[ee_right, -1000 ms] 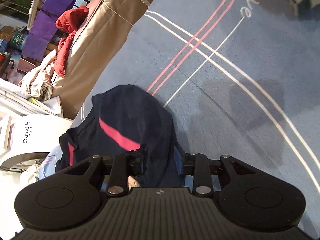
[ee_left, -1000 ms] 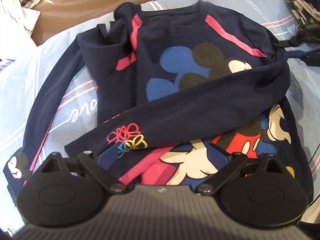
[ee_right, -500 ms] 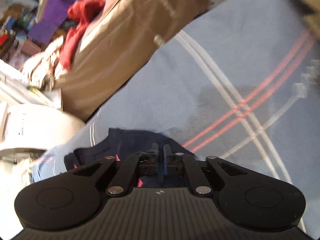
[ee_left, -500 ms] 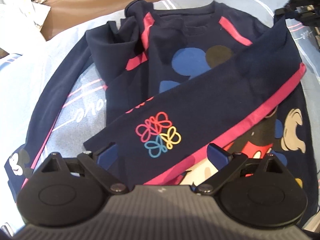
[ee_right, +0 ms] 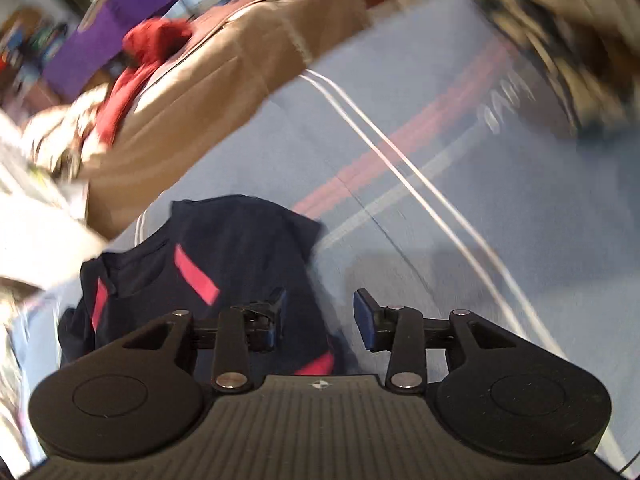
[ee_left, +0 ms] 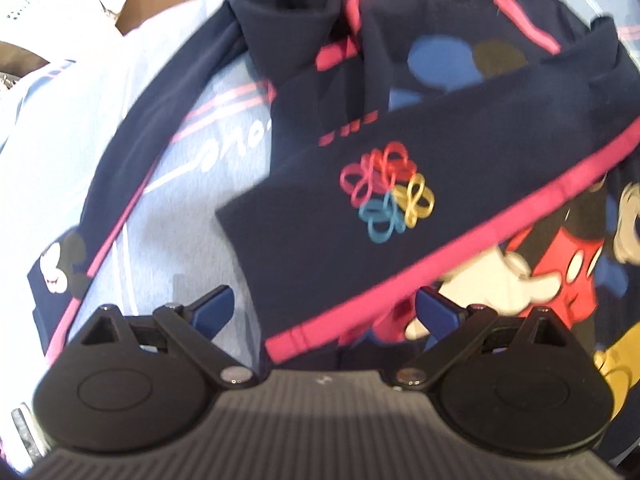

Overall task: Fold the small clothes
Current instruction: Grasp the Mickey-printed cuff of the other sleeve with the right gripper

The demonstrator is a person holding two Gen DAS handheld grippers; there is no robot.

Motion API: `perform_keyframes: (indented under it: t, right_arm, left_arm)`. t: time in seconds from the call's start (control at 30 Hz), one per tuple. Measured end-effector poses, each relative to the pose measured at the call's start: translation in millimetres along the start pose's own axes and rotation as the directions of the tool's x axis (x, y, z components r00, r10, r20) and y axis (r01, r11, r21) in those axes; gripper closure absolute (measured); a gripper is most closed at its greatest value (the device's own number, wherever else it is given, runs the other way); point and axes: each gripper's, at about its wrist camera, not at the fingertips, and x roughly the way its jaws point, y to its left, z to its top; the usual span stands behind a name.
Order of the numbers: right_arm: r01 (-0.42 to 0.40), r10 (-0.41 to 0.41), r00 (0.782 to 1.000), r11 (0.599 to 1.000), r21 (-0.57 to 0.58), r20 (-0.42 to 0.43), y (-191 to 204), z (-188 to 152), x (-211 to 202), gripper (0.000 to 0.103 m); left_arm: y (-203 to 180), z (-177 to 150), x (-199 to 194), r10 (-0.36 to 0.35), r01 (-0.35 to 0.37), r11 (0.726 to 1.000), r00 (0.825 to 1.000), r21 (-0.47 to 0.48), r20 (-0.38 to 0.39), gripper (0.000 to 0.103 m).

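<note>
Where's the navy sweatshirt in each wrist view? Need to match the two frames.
Left wrist: navy sweatshirt fills centre and right, one sleeve folded across the cartoon print.
Right wrist: only a bunched part shows, lower left, just beyond the fingers.
Shared landmark: the blue bedsheet with pink and white stripes and white lettering.

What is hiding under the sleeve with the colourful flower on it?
The sleeve lies across the sweatshirt's cartoon mouse print. Ears show above it, red shorts below; the face is covered.
</note>
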Motion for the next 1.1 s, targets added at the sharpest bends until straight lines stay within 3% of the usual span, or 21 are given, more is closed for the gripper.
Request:
perform_keyframes:
  t: [0.1, 0.17, 0.2, 0.23, 0.27, 0.3, 0.37, 0.43, 0.47, 0.53, 0.6, 0.67, 0.73, 0.8, 0.83, 0.9, 0.93, 0.97, 1.0, 1.03, 1.1]
  right_arm:
    - [-0.124, 0.126, 0.992, 0.990, 0.072, -0.020, -12.1, -2.5, 17.6, 0.032]
    - [-0.205, 0.216, 0.975, 0.967, 0.151, -0.059, -16.0, 4.6, 35.7, 0.016]
    - [-0.200, 0.216, 0.973, 0.965, 0.169, -0.080, -13.9, 7.4, 41.7, 0.031]
    - [-0.174, 0.191, 0.978, 0.970, 0.168, -0.085, -10.5, 8.1, 43.4, 0.054]
    - [-0.171, 0.190, 0.977, 0.971, 0.168, -0.101, -7.0, 10.1, 42.8, 0.097]
    - [-0.157, 0.175, 0.979, 0.975, 0.156, -0.108, -3.6, 11.4, 39.5, 0.097]
    - [-0.012, 0.018, 0.996, 0.997, 0.076, -0.085, 5.4, 13.4, 25.0, 0.098]
    - [0.026, -0.017, 0.997, 0.993, 0.112, -0.079, -0.9, 13.9, 18.3, 0.097]
    - [0.010, 0.004, 0.995, 0.992, 0.128, -0.104, -4.0, 14.6, 19.8, 0.094]
    - [0.005, 0.004, 0.995, 0.995, 0.095, -0.096, 2.4, 18.8, 14.1, 0.071]
    - [0.131, -0.130, 0.991, 0.991, 0.032, -0.039, 19.7, 26.6, -4.1, 0.002]
    - [0.233, -0.231, 0.967, 0.972, -0.009, 0.102, 42.9, 30.1, -33.5, 0.000]
    - [0.135, -0.121, 0.976, 0.989, -0.065, 0.180, 72.5, 27.4, -56.4, 0.000]
    - [-0.020, 0.042, 0.993, 0.981, -0.192, 0.112, 120.1, 17.5, -59.1, 0.000]
    - [-0.101, 0.118, 0.992, 0.954, -0.283, 0.041, 152.7, 7.9, -54.0, 0.000]
    - [-0.265, 0.231, 0.964, 0.857, -0.442, -0.129, 220.3, -26.5, -42.2, 0.000]
    - [-0.354, 0.283, 0.935, 0.794, -0.494, -0.214, 254.0, -48.7, -35.7, 0.000]
    - [-0.449, 0.332, 0.893, 0.722, -0.527, -0.305, 286.5, -74.2, -29.0, 0.000]
    - [-0.545, 0.371, 0.836, 0.647, -0.534, -0.405, 317.0, -99.3, -19.7, 0.000]
    - [-0.613, 0.387, 0.785, 0.604, -0.510, -0.484, 343.5, -121.7, -10.7, 0.000]
    - [-0.677, 0.396, 0.714, 0.599, -0.428, -0.577, 388.7, -164.3, 7.0, 0.000]
  left_arm:
    - [4.7, -8.9, 9.3, -0.011, 0.011, 1.000, 0.999, -0.003, -0.033, 0.003]
    - [10.0, -10.5, 10.6, -0.027, 0.026, 0.999, 0.999, -0.032, -0.034, 0.000]
    - [11.6, -10.7, 12.0, -0.029, 0.027, 0.999, 0.999, -0.039, -0.039, 0.000]
    - [12.4, -10.4, 13.2, -0.032, 0.030, 0.999, 0.999, -0.040, -0.044, 0.000]
    - [12.5, -9.2, 13.4, -0.032, 0.030, 0.999, 0.998, -0.039, -0.046, 0.000]
    - [12.7, -8.6, 12.8, -0.031, 0.029, 0.999, 0.999, -0.039, -0.044, 0.000]
    - [11.8, -8.0, 13.1, -0.028, 0.027, 0.999, 0.999, -0.034, -0.042, 0.000]
    - [9.8, -8.8, 13.3, -0.029, 0.027, 0.999, 0.999, -0.041, -0.035, 0.000]
    - [10.2, -9.9, 12.9, -0.030, 0.029, 0.998, 0.999, -0.048, -0.032, 0.000]
    - [12.9, -13.4, 11.4, -0.036, 0.034, 0.998, 0.999, -0.056, -0.027, 0.000]
    - [17.8, -19.6, 3.7, -0.034, 0.033, 0.997, 0.999, -0.074, -0.010, 0.000]
    - [27.4, -29.9, -7.3, -0.040, 0.043, 0.993, 0.999, -0.110, 0.023, 0.000]
    - [42.7, -44.1, -16.9, -0.047, 0.054, 0.982, 0.998, -0.179, 0.044, 0.000]
    - [61.8, -63.6, -25.4, -0.052, 0.063, 0.962, 0.997, -0.266, 0.049, 0.000]
    - [70.3, -74.3, -29.2, -0.044, 0.057, 0.952, 0.998, -0.302, 0.049, 0.000]
    - [86.0, -97.0, -35.5, -0.029, 0.040, 0.932, 0.999, -0.361, 0.034, 0.000]
    - [94.7, -108.1, -37.7, -0.028, 0.034, 0.921, 0.999, -0.388, 0.021, 0.000]
    - [103.1, -121.0, -39.7, -0.028, 0.029, 0.911, 1.000, -0.412, 0.008, 0.000]
    - [111.6, -132.2, -41.1, -0.032, 0.026, 0.900, 0.999, -0.434, -0.007, 0.000]
    - [117.4, -143.5, -42.4, -0.035, 0.022, 0.889, 0.999, -0.457, -0.021, 0.000]
    - [129.7, -166.6, -47.4, -0.024, 0.007, 0.862, 0.999, -0.507, -0.027, 0.000]
